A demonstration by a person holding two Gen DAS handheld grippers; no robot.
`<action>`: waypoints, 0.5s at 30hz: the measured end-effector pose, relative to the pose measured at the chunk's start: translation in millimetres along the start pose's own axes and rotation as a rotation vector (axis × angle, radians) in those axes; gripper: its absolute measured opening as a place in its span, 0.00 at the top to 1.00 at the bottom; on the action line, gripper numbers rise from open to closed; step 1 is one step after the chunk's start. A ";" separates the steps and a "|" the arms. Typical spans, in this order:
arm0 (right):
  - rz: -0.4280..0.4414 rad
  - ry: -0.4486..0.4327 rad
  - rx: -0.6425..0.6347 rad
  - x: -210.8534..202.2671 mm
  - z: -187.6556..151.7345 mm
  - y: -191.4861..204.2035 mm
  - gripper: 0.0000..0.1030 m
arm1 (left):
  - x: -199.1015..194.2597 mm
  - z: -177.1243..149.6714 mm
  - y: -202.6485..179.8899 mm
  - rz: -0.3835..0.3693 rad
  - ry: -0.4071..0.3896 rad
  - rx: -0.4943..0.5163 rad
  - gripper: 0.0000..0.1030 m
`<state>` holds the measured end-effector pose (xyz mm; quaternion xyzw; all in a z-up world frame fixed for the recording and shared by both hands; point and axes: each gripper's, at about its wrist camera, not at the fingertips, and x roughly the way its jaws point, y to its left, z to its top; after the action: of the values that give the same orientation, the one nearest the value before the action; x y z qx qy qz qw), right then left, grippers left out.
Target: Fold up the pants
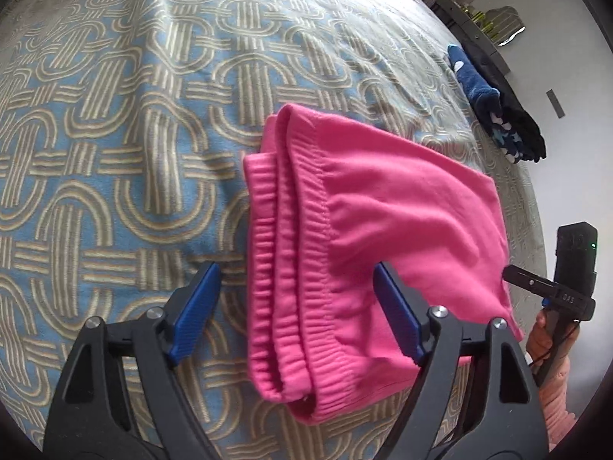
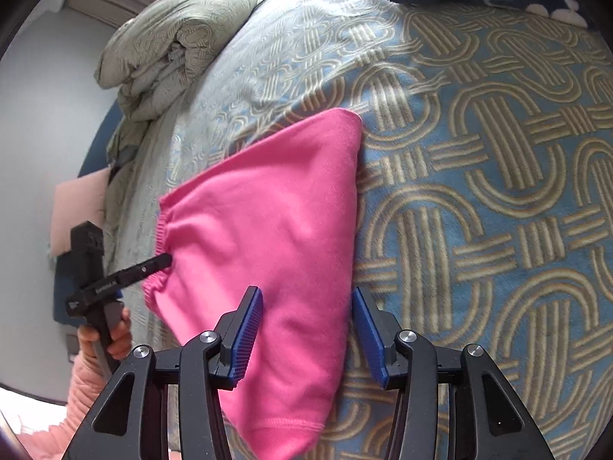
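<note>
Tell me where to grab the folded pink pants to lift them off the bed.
Grip the folded pink fleece pants at the stacked ribbed waistband edge, coming from the left gripper side. All layers meet there, so its open fingers can probably pinch the whole bundle.

left gripper (image 1: 297, 306) fingers spread apart, right gripper (image 2: 308, 331) fingers likewise

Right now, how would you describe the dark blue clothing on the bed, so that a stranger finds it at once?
Start from the bedspread with the blue and beige woven-ring pattern. The folded pink pants lie on it; look past them toward the bed's edge. There lies the dark blue fleece garment, the only piece with pale pink and turquoise spots, right beside a plain black garment.
</note>
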<state>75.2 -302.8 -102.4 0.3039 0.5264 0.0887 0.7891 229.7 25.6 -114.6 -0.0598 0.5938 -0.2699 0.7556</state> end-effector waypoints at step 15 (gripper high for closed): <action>0.153 0.002 0.067 20.4 14.9 -1.5 0.46 | 6.0 5.7 2.1 -0.084 -0.075 0.066 0.31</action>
<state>96.9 -300.3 -115.2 0.3693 0.5051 0.1313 0.7689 236.6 23.2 -119.0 -0.0698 0.5528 -0.3183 0.7670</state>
